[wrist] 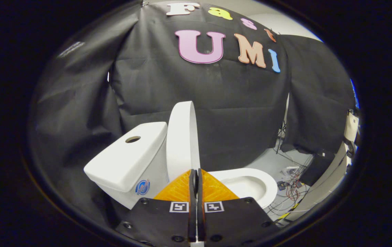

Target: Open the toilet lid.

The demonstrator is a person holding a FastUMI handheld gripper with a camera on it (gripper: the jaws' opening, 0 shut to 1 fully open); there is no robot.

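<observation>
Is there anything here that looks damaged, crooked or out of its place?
Nothing looks broken or spilled. The lid stands upright against the tank, and the bowl is open. The gripper is shut, just in front of the lid's lower edge. One untidy spot: loose cables lie on the floor beyond the bowl.

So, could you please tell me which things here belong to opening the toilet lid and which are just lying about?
Job:
- lid, upright beside the tank
- toilet bowl
- gripper, fingers closed together, gripping nothing

Lying about:
- cables on the floor
</observation>
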